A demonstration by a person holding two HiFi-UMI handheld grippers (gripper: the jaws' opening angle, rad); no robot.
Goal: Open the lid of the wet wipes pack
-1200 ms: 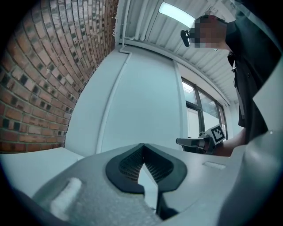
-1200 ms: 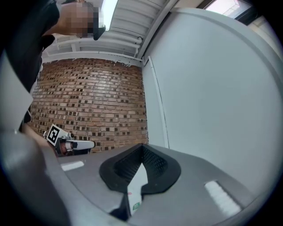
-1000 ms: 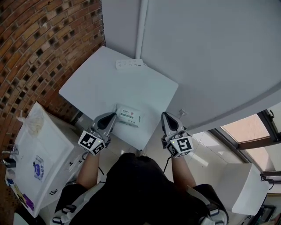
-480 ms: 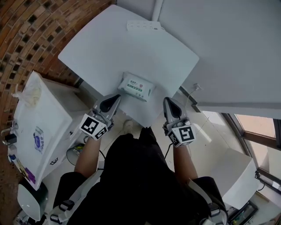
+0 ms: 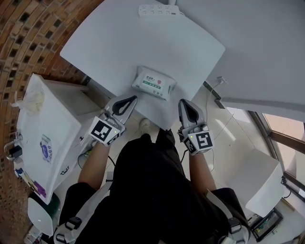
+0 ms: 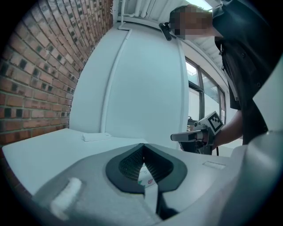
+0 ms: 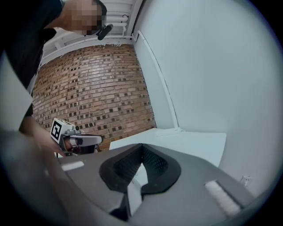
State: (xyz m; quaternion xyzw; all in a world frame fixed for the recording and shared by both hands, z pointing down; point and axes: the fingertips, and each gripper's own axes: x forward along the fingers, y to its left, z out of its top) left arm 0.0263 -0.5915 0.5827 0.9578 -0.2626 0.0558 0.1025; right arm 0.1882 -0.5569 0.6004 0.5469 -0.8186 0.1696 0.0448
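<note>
Nearest me: my two arms, one gripper each, both at the near edge of the table (image 5: 119,38). Left gripper (image 5: 127,101): jaws shut, pads meeting at the tips, nothing held. Its own view shows only a small gap below the tips, w/ a bit of the wipes pack (image 5: 153,83) seen through it. Right gripper (image 5: 187,106): same, jaws closed on nothing. Both point away from me, approx level, side by side w/ a clear gap btwn them. Each shows in the other's view.

Just beyond the tips is the wipes pack. It lies flat on the near part of the table, label side up, long side running left-right, a bit skewed. It sits btwn the lines of the two grippers and slightly farther out. Its near-left corner is just beside the left gripper's tip. Its near-right corner is near the right gripper's tip, which stands a little to the right of it. I see no contact w/ either gripper. At this size I can't tell the lid from the label, but the top of the pack looks flat.

Farther out the white tabletop runs to a power strip (image 5: 158,9) at the far edge, by the white wall. On the left is a brick wall (image 5: 24,43), w/ a white cabinet (image 5: 47,128) near-left, beside my left arm. On the right is a window frame (image 5: 281,138).
</note>
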